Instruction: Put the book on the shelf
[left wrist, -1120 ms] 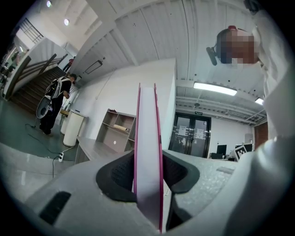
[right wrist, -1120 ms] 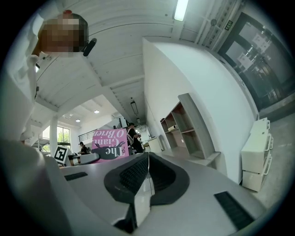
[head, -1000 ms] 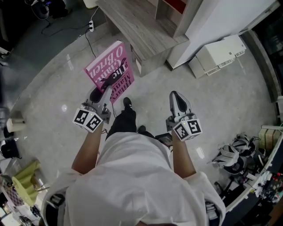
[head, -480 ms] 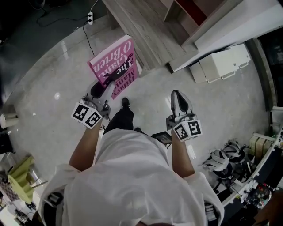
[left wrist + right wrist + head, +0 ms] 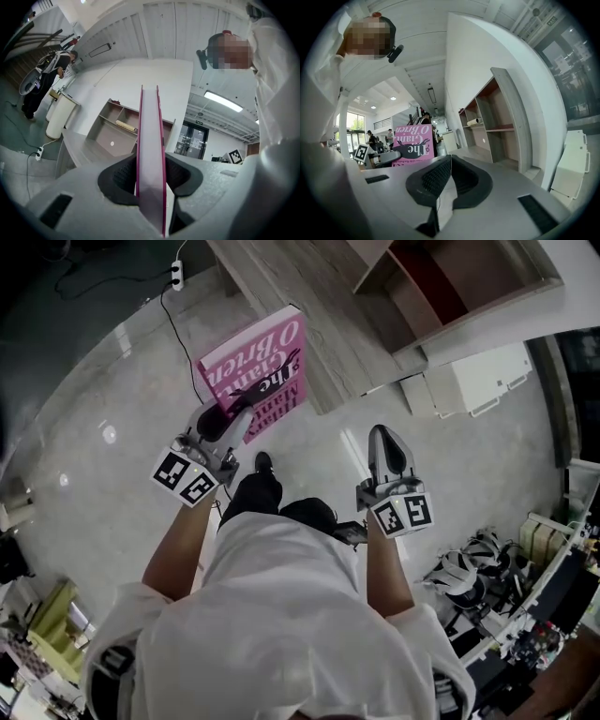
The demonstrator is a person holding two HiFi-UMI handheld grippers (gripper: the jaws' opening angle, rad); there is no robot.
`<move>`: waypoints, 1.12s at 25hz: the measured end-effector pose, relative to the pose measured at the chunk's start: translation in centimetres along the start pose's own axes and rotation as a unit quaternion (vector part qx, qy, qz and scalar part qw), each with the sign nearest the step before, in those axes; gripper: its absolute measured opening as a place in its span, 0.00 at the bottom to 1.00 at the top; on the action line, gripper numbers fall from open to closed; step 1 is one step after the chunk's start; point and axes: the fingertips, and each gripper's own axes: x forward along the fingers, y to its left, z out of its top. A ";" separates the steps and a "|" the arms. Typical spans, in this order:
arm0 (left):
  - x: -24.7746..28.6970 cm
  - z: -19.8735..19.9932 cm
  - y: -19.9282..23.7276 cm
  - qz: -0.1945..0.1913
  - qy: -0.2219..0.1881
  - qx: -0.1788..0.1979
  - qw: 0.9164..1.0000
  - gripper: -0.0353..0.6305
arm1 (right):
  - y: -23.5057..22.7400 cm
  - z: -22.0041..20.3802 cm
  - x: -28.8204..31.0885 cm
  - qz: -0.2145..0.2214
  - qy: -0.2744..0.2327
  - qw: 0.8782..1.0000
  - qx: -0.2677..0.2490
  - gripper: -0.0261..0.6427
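**First speaker:** Where is the book in relation to the shelf?

**Second speaker:** The pink book (image 5: 253, 371) is not on the shelf (image 5: 450, 282). It is held in the air over the grey floor (image 5: 112, 474), just beside the low wooden platform (image 5: 309, 315) that runs out from the foot of the shelf. The shelf's open compartments are beyond it, well apart.

**First speaker:** What holds it?

**Second speaker:** The left gripper (image 5: 228, 416) does. In the left gripper view the book stands edge-on between the two dark pads (image 5: 121, 177), which pinch it from both sides. The shelf shows behind it.

**First speaker:** And the right gripper?

**Second speaker:** The right gripper (image 5: 386, 448) has its jaws pressed together, with nothing between them. The person holds it over the floor on the near side of the shelf, apart from the book. In its own view the shelf is ahead on the right, with a pale roll (image 5: 474, 121) lying on one board.

**First speaker:** Is anything else by the shelf?

**Second speaker:** A white box (image 5: 469, 381) sits on the floor just beside the shelf's end.
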 end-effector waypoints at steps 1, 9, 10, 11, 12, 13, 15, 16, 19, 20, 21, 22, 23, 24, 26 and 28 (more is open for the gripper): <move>0.0 -0.1 0.2 -0.004 0.000 -0.001 1.000 0.28 | 0.2 0.0 0.0 -0.002 -0.001 1.000 -0.002 0.06; 0.1 -0.4 0.4 -0.027 -0.003 -0.003 1.000 0.28 | 0.7 -0.9 -0.5 -0.014 0.007 1.000 -0.010 0.06; 0.1 -0.3 0.4 -0.030 -0.004 -0.002 1.000 0.28 | 0.8 -1.0 -0.5 -0.014 0.005 1.000 -0.010 0.06; 0.1 -0.3 0.4 -0.033 -0.005 0.000 0.999 0.28 | 0.8 -1.1 -0.4 -0.014 0.004 1.000 -0.010 0.06; 0.1 -0.3 0.4 -0.036 -0.005 0.002 0.999 0.28 | 0.9 -1.3 -0.3 -0.014 0.001 1.000 -0.010 0.06; 0.1 -0.3 0.4 -0.039 -0.006 0.005 0.999 0.28 | 0.9 -1.4 -0.1 -0.013 -0.002 1.000 -0.010 0.06; 0.2 -0.3 0.4 -0.043 -0.006 0.010 0.999 0.28 | 1.0 -1.6 0.4 -0.008 -0.008 1.000 -0.011 0.06; 0.2 -0.4 0.4 -0.044 -0.006 0.012 0.999 0.28 | 1.2 -1.7 0.6 -0.002 -0.012 1.000 -0.017 0.06; 0.3 -0.4 0.6 -0.047 -0.010 0.017 0.999 0.28 | 3.0 -1.7 1.4 0.046 -0.031 0.995 -0.086 0.06; 0.3 -0.4 0.5 -0.048 -0.013 0.019 0.999 0.28 | 3.5 -1.8 1.6 0.062 -0.034 0.991 -0.116 0.06; 0.2 -0.3 0.4 -0.050 -0.015 0.019 0.998 0.28 | 3.8 -2.0 1.7 0.072 -0.036 0.988 -0.135 0.06; 0.1 -0.2 0.2 -0.053 -0.018 0.018 0.998 0.28 | 3.8 -2.3 1.7 0.077 -0.035 0.986 -0.142 0.06; -0.1 -0.2 0.0 -0.055 -0.022 0.016 0.998 0.28 | 3.8 -2.7 1.7 0.079 -0.035 0.986 -0.141 0.06; -0.3 -0.3 -0.1 -0.057 -0.028 0.015 0.998 0.28 | 3.7 -3.3 1.6 0.081 -0.034 0.987 -0.138 0.06; 0.1 -0.2 0.0 -0.063 -0.036 0.015 0.997 0.28 | 3.3 -4.2 2.1 0.086 -0.033 0.986 -0.136 0.06; 3.7 1.4 0.5 -0.073 -0.036 0.012 0.997 0.28 | 1.3 -3.3 4.3 0.092 -0.033 0.987 -0.130 0.06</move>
